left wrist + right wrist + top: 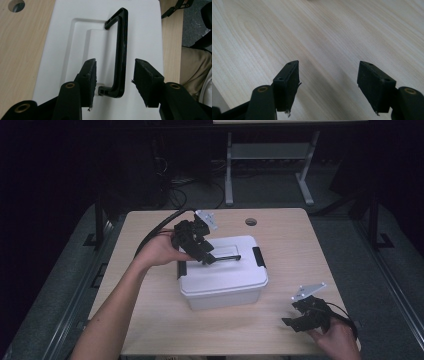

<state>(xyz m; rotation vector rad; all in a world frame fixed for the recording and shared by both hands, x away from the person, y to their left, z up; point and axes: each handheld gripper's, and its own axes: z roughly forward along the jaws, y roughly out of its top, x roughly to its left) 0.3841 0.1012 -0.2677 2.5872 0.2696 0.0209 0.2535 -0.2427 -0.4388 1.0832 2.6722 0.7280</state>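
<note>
Currently left gripper (113,77) poised over white lidded storage box (222,275), jaws spread, nothing clamped. Black lid handle (120,50) raised, its bar running between jaws, nearer left-hand pad, apparently touching neither. Looks like pre-grasp step. Next move likely: close on bar, centre first so both pads seat evenly. Right gripper (328,82) idle near table (317,32) edge, jaws wide apart, bare wood between them, well apart from box.
</note>
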